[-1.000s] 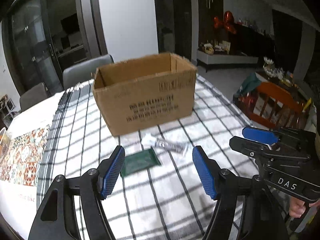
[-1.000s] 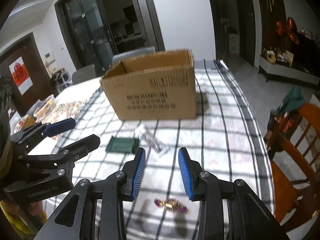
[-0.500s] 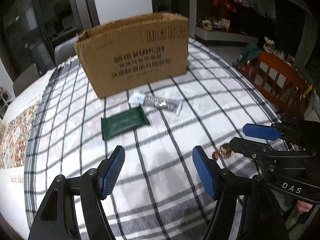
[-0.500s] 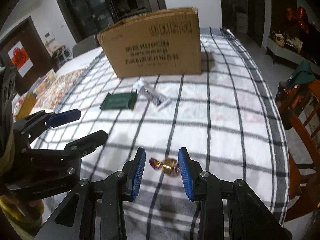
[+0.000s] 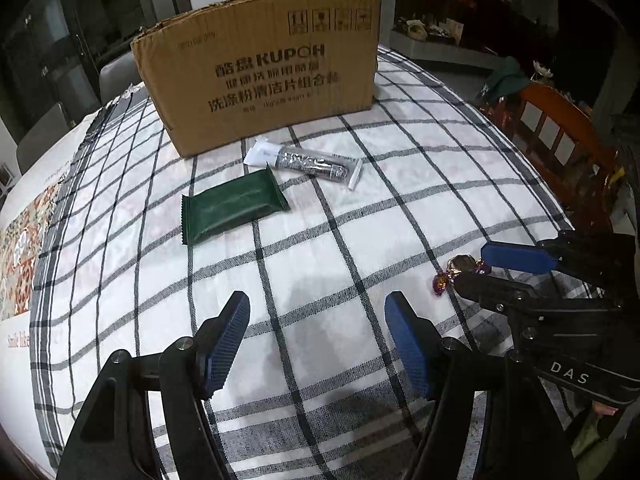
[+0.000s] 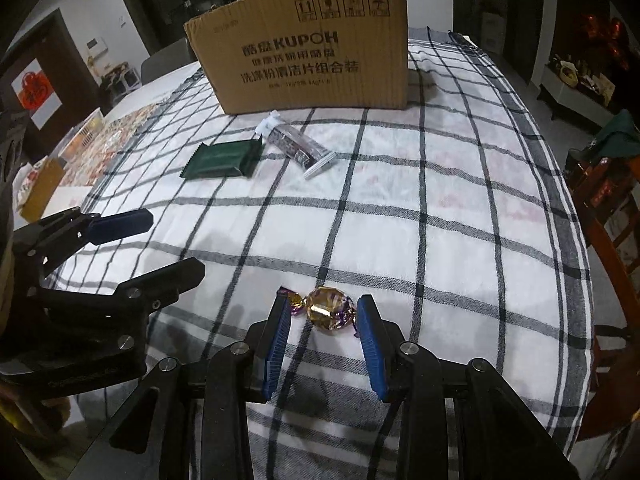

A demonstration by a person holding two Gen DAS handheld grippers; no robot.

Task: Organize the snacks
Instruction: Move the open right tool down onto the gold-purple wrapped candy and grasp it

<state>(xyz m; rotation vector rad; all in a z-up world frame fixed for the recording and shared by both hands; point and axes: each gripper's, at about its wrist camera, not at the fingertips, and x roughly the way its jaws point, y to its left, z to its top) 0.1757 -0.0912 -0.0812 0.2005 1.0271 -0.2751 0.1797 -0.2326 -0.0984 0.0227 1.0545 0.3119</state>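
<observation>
The right gripper fingers straddle the wrapped candy without pinching — ready to grasp — while the left gripper fingers are spread, empty.

I see the box at the table's far side, two packets before it, candy nearest me

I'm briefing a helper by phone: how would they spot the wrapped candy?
Start at the cardboard box on the checked tablecloth. Come toward the cloth's near edge: the candy lies alone there, small, round, gold with purple twisted ends, unlike the flat packets beside the box.
</observation>
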